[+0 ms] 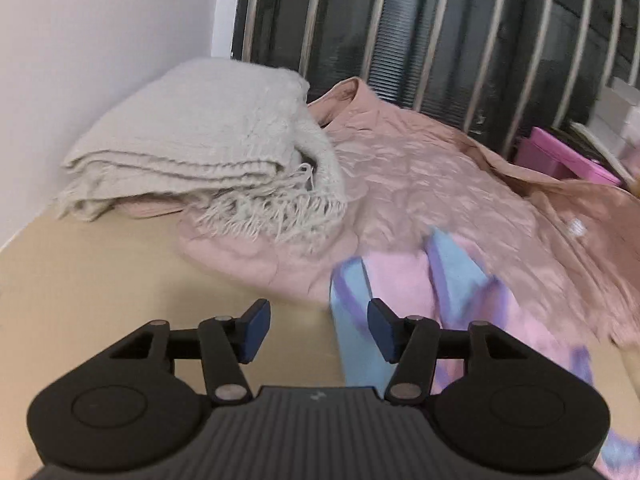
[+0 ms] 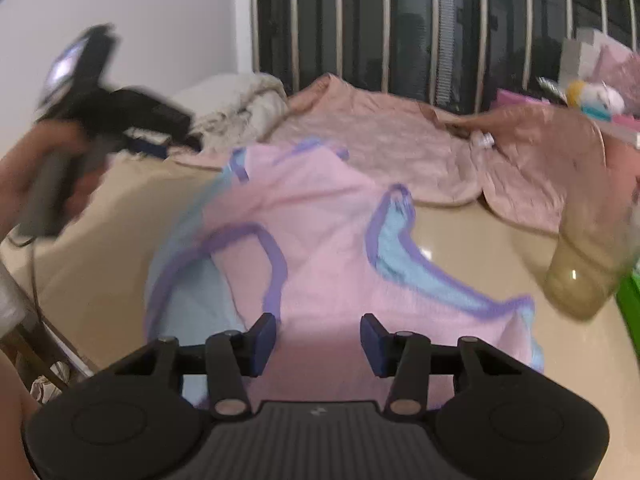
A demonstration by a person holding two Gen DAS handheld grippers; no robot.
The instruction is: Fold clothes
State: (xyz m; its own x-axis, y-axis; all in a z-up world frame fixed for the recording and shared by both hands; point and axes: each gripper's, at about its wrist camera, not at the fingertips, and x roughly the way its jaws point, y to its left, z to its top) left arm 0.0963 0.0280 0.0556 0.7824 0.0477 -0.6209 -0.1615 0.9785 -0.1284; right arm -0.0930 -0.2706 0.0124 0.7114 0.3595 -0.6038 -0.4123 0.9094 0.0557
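A small pink garment with blue panels and purple trim [image 2: 320, 248] lies crumpled on the beige table [image 2: 104, 240]; it also shows in the left wrist view [image 1: 452, 280], blurred. My right gripper [image 2: 318, 344] is open and empty just above its near edge. My left gripper [image 1: 318, 330] is open and empty over the table at the garment's left edge; it shows blurred at the left of the right wrist view [image 2: 148, 140], held by a hand.
A folded cream fringed knit [image 1: 208, 152] sits on a spread dusty-pink garment [image 1: 440, 184] at the back. Window bars [image 1: 440, 40] stand behind. A pink box [image 1: 560, 156] and toys [image 2: 596, 96] are at the far right. A clear jar [image 2: 580, 280] stands at the right.
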